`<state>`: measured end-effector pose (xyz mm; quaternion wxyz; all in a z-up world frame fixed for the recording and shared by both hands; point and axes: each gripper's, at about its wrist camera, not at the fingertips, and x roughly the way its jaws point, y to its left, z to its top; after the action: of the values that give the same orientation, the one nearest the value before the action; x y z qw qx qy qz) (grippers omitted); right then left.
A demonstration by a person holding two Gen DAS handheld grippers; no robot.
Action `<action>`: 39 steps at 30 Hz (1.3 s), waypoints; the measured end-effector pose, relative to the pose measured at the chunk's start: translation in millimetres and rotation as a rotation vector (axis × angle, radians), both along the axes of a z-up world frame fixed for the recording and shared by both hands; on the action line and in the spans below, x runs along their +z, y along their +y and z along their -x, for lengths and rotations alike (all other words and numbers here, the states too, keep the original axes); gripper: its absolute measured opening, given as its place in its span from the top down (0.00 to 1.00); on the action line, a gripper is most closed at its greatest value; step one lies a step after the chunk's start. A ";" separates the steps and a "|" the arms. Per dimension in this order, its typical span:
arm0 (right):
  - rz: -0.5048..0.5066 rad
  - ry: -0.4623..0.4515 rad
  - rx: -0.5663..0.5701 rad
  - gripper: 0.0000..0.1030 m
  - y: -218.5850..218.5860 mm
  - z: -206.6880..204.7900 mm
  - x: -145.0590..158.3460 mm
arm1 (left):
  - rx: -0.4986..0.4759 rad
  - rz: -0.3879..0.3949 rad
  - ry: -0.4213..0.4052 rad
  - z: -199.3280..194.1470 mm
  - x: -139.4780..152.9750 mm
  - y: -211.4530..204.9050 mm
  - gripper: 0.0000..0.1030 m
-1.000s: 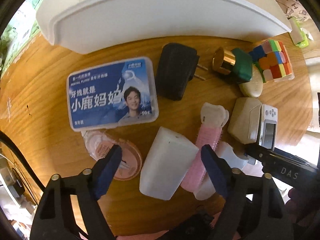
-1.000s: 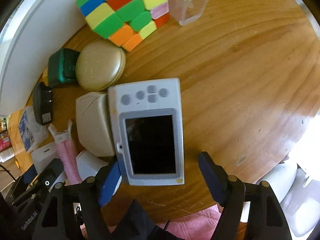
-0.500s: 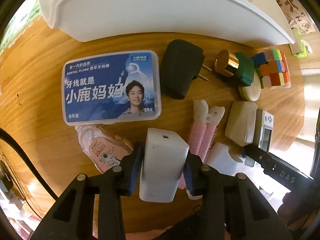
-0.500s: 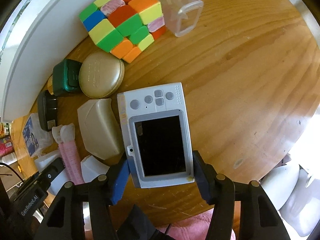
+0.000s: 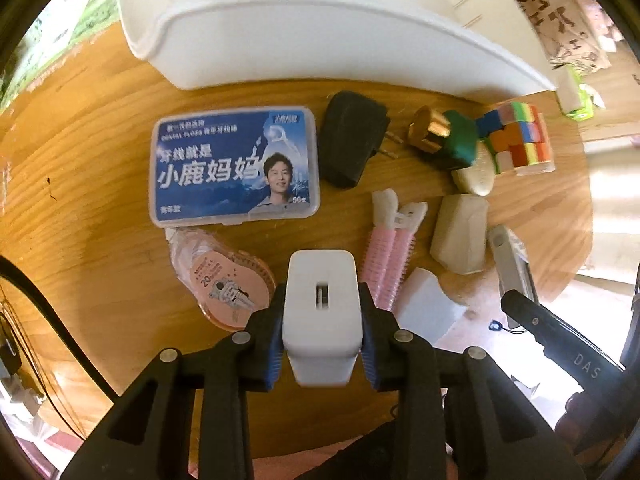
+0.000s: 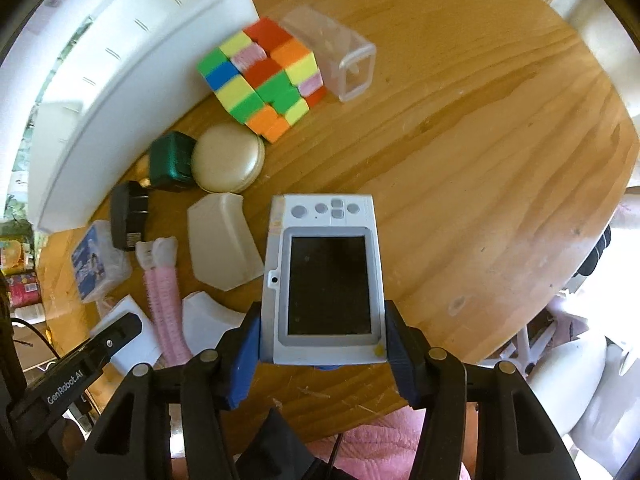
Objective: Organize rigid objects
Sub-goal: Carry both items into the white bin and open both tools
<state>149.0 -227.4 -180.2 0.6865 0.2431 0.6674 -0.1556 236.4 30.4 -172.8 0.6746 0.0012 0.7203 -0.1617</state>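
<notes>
Closest to you, your left gripper (image 5: 322,340) is clamped on the white charger block (image 5: 320,312), pads pressed to its two long sides, its slotted end facing away from you. Your right gripper (image 6: 324,344) is likewise clenched on the grey handheld device (image 6: 324,276), jaws squeezing its near end, with the screen facing up and the buttons at the far end.

Both pieces appear lifted just off the wooden table (image 6: 460,160), though contact underneath is hard to judge.

Each item's long axis runs straight ahead along the fingers, toward the white bin (image 5: 320,40) at the table's far edge. From the left gripper, the bin lies directly ahead, past the pink hair rollers (image 5: 388,256), the blue floss box (image 5: 234,168) and the black plug adapter (image 5: 352,144). From the right gripper it sits ahead and to the left, beyond the beige case (image 6: 222,244), the round compact (image 6: 228,158) and the puzzle cube (image 6: 262,80).

Judging by this, your left hand has the shorter, straighter path; the right must swing leftward across the clutter.
</notes>
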 end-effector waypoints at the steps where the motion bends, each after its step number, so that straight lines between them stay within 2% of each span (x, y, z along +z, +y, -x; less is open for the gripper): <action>1: 0.004 -0.008 -0.001 0.45 2.0 1.3 2.7 | -0.006 0.007 -0.010 1.9 4.8 2.5 0.67; 8: 0.030 -0.084 0.007 0.45 14.7 17.0 39.0 | -0.053 0.037 -0.072 9.8 36.2 13.2 0.67; 14: 0.057 -0.183 0.046 0.45 21.1 18.0 78.3 | -0.069 0.054 -0.134 9.7 62.6 2.4 0.67; 21: 0.087 -0.309 0.117 0.45 22.4 -8.4 107.7 | -0.066 0.060 -0.252 -3.5 89.9 -7.0 0.67; 28: 0.093 -0.423 0.200 0.45 26.6 -47.1 133.0 | -0.017 0.066 -0.364 -28.3 114.5 -21.1 0.67; 32: 0.080 -0.487 0.254 0.45 27.8 -67.7 140.6 | 0.046 0.084 -0.412 -41.9 123.9 -21.9 0.67; 39: 0.077 -0.604 0.373 0.45 28.2 -107.7 143.7 | 0.162 0.145 -0.481 -68.8 121.9 -26.5 0.67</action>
<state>256.6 -199.2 -36.5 0.8780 0.1260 0.4611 0.0265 305.2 3.9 -50.9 0.8354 -0.0664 0.5236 -0.1534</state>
